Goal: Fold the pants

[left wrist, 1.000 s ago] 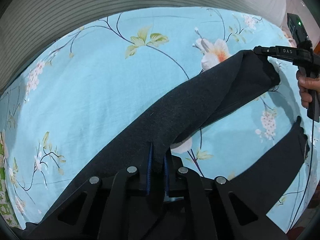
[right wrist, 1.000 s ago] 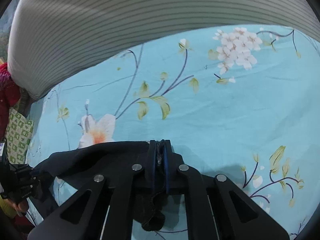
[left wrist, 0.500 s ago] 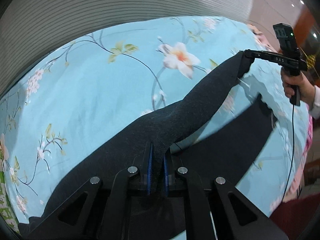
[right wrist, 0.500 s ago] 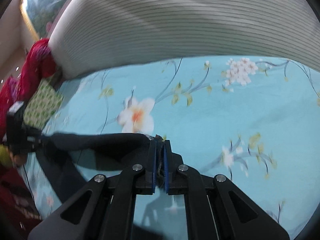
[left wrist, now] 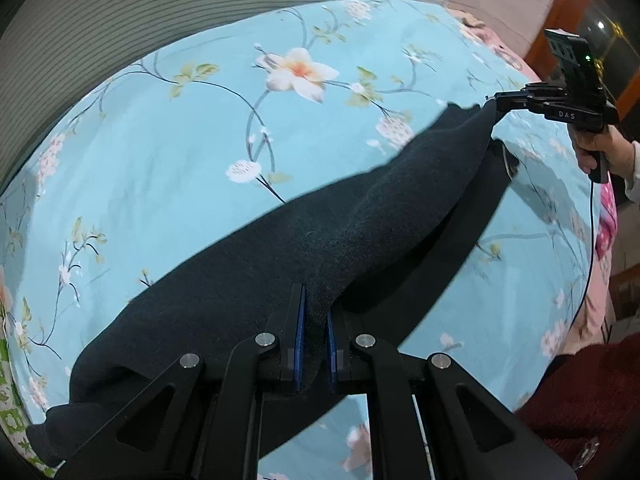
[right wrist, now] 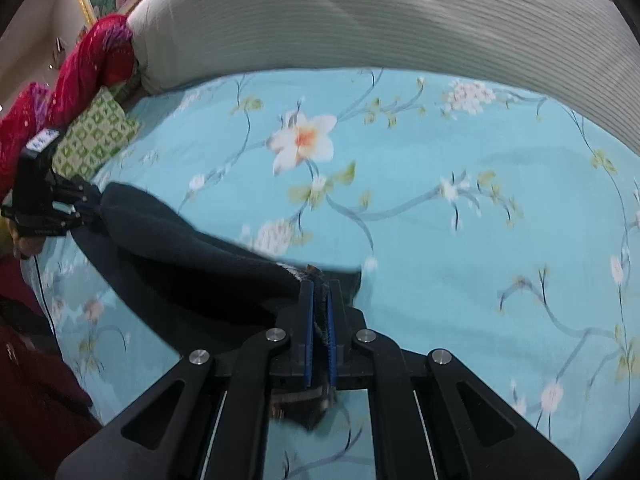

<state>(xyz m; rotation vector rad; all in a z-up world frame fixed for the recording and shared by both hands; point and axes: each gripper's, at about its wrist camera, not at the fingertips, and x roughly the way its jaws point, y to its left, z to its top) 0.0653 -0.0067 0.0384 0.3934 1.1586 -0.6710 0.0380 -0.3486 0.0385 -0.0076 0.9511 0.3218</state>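
Dark navy pants point(left wrist: 360, 224) hang stretched above a light blue flowered bed sheet point(left wrist: 200, 152). My left gripper point(left wrist: 314, 312) is shut on one end of the cloth. My right gripper point(right wrist: 319, 300) is shut on the other end, at a frayed hem. In the left wrist view the right gripper point(left wrist: 496, 101) shows at the far right, pinching the pants' tip. In the right wrist view the left gripper point(right wrist: 86, 208) shows at the far left, with the pants point(right wrist: 192, 248) sagging between the two. A lower layer of cloth casts a shadow on the sheet.
A grey striped duvet point(right wrist: 380, 20) lies along the far side of the bed. A green patterned pillow point(right wrist: 96, 140) and red cloth point(right wrist: 92, 60) are at the left. The bed's edge and pink fabric point(left wrist: 604, 216) are at the right in the left wrist view.
Both grippers have lifted and drawn apart, pulling the pants out longer and tauter above the sheet. Both cameras now look from higher up.
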